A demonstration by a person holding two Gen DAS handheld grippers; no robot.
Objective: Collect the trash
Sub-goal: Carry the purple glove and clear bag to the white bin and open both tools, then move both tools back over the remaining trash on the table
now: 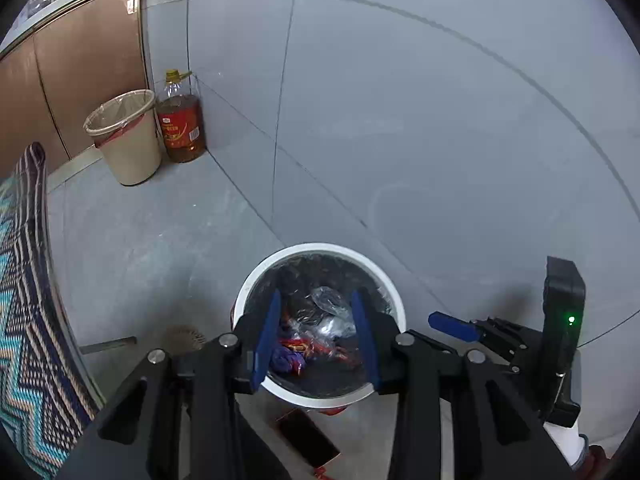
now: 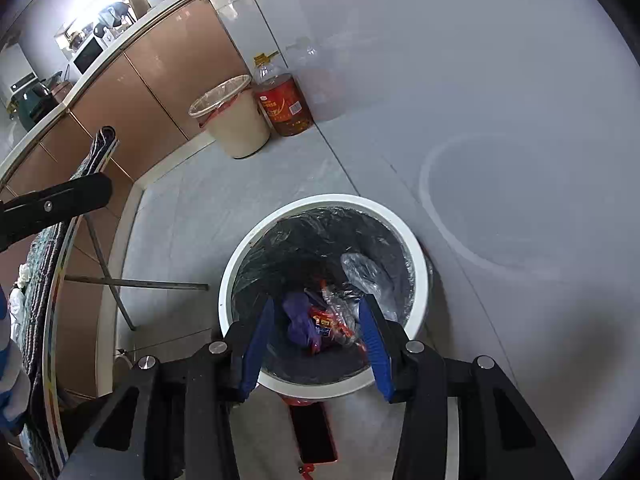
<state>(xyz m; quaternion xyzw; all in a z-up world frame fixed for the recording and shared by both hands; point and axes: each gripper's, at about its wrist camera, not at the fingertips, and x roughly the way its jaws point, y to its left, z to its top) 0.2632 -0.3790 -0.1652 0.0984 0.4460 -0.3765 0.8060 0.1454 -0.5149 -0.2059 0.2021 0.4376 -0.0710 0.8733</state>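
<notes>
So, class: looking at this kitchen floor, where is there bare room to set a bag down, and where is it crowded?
Free: the grey floor between the white bin and the beige bin. Crowded: the wall corner, where the beige bin and the oil bottle stand side by side, and the white bin's near side, with a red box.

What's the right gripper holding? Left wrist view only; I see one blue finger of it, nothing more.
Observer: Nothing. The right gripper is open, jaws apart over the white bin, with only the bin's trash behind them.
Operator: Counter's cut off for me. Anything on it?
Observer: A white microwave.
Operator: Anything else there?
Observer: A dark green kettle-like pot, nearer the camera.
</notes>
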